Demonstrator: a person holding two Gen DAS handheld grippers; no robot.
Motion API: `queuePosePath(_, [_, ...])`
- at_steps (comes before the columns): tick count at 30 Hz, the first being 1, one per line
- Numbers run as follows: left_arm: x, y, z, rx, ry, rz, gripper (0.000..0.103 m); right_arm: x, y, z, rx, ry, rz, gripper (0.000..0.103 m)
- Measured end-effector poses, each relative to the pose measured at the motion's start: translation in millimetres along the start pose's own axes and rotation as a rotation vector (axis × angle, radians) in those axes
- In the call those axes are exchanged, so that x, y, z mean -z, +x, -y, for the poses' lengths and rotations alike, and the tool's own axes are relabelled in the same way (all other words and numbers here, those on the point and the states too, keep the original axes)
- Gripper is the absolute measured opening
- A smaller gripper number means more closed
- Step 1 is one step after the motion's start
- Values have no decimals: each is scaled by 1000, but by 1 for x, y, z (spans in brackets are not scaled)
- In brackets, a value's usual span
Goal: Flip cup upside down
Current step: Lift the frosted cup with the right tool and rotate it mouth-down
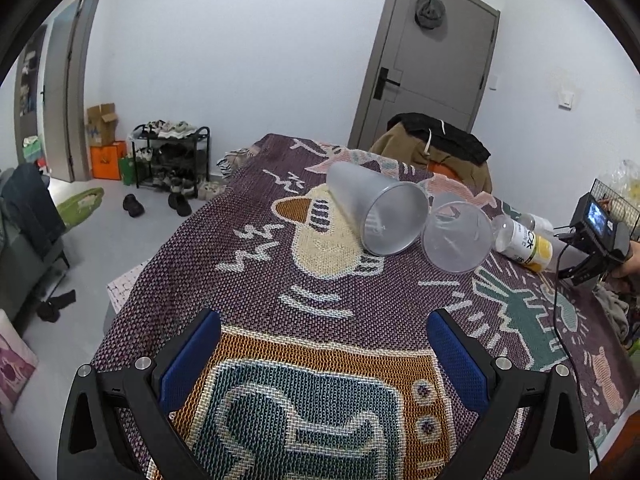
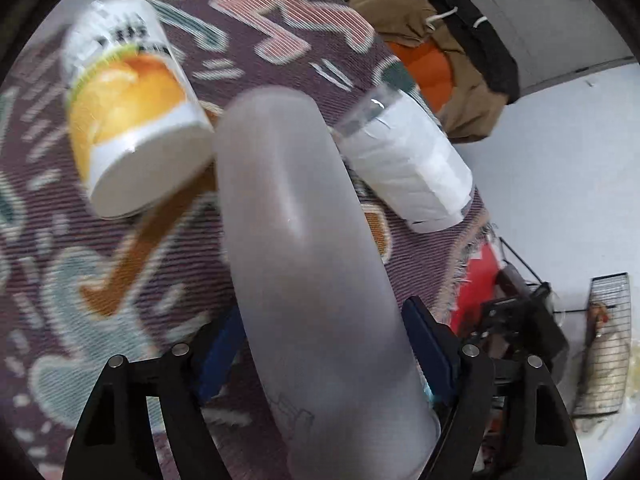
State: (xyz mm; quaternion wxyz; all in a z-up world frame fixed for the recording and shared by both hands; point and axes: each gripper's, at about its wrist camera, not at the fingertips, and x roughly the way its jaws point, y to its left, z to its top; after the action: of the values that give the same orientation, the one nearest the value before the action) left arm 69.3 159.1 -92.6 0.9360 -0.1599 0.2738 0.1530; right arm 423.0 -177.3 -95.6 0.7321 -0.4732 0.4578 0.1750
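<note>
In the right wrist view my right gripper (image 2: 320, 344) is shut on a frosted translucent cup (image 2: 304, 240), which runs forward between the blue pads and is tilted above the patterned cloth (image 2: 132, 264). In the left wrist view a grey frosted cup (image 1: 376, 212) lies on its side on the cloth, mouth toward me, with a clear cup (image 1: 456, 236) lying beside it on its right. My left gripper (image 1: 324, 356) is open and empty, low over the cloth, well short of both cups. The right gripper's body (image 1: 596, 236) shows at the far right edge.
A bottle with an orange-and-white label (image 1: 524, 242) lies right of the clear cup; it also shows in the right wrist view (image 2: 128, 108), next to a white-wrapped bottle (image 2: 404, 160). A chair draped with clothes (image 1: 436, 148) stands behind the table. A wire cage (image 2: 604, 344) is on the right.
</note>
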Motion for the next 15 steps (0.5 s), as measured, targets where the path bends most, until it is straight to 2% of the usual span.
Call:
queuePosePath(7, [1, -5, 0, 10, -5, 12, 103, 22, -37, -6, 44, -19, 27, 76])
queuePosePath(15, [1, -17, 0, 28, -12, 28, 103, 35, -81, -11, 54, -15, 115, 74])
